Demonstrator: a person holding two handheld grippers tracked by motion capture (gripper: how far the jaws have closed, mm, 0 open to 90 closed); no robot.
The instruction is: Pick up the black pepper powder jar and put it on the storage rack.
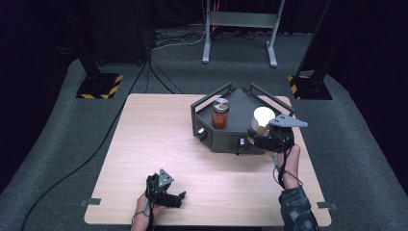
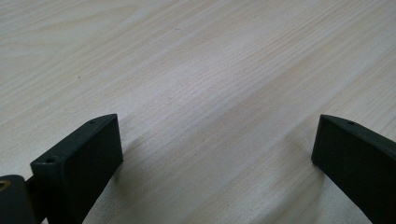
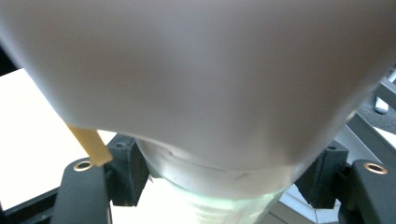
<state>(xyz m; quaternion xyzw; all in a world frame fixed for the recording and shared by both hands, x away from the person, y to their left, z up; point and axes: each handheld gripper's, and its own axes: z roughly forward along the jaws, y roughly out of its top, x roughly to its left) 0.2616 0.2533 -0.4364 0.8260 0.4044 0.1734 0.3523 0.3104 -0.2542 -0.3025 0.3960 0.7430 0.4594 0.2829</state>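
Pale wood covers the bench (image 1: 144, 159), seen from the high view with a dark grey tray (image 1: 226, 137) standing on its far right part, rails along its back edges and knobs on its front wall. Inside the tray a jar (image 1: 221, 114) with reddish contents and a dark lid stands upright toward the left. At the tray's right front corner the right tool (image 1: 262, 132) is clamped on a white-lidded jar (image 1: 263, 116), which sits just at the tray's edge, well apart from the reddish jar; whether its base touches the tray floor I cannot tell. The left tool (image 1: 180, 196) lies low near the bench's front edge, far from the tray, with nothing between its jaws. From the left gripper view, the left tool (image 2: 217, 144) has its jaws spread wide over bare bench (image 2: 196, 70) wood, holding nothing. From the right gripper view, the white-lidded jar (image 3: 201, 79) looms close and blurred, its clear glass body below the lid pinched between the right tool (image 3: 219, 179) and its two jaws, which press on either side of it; a tan strip (image 3: 91, 144) slants by the left jaw.
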